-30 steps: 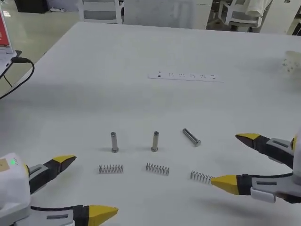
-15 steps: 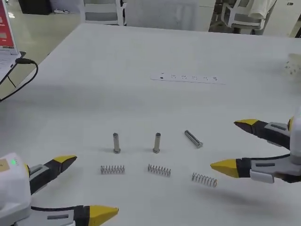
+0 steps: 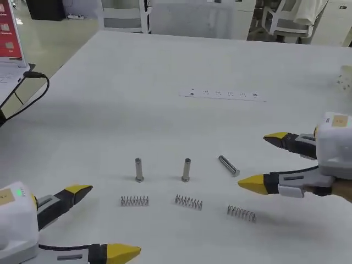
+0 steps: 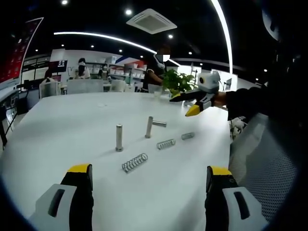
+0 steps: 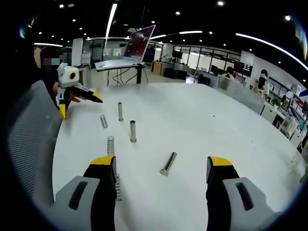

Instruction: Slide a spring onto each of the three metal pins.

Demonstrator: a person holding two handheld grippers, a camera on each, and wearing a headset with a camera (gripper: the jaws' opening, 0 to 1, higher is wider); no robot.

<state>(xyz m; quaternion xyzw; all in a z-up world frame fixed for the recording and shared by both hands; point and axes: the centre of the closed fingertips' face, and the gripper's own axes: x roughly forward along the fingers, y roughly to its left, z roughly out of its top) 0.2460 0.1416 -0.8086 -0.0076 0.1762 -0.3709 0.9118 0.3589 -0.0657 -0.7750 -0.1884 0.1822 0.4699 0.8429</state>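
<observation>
Two hand-held tools hang over a white bench (image 3: 165, 110) with the spring-fitting job not yet begun: none of the three springs is on a pin. The middle pin (image 3: 186, 169) stands upright. The left pin (image 3: 138, 169) stands upright well to its left, and the fallen pin (image 3: 227, 165) lies flat on the bench just to its right. The middle spring (image 3: 188, 202) lies just in front of the middle pin, on the person's side, with the left spring (image 3: 135, 201) and the right spring (image 3: 241, 213) lying in line to either side of it.

The right tool (image 3: 253, 160) hovers to the right of the middle pin, beyond the fallen pin, its jaws spread wide and holding nothing. The left tool (image 3: 115, 220) waits low and to the left of the middle pin, nearer the person than the springs, equally wide open and empty.

The step in hand looks like the first pick-up, probably at the right end of the row. The next move would call for the right tool to come down and close gently on the fallen pin or the right spring, while the left tool takes the other part to thread them together.
</observation>
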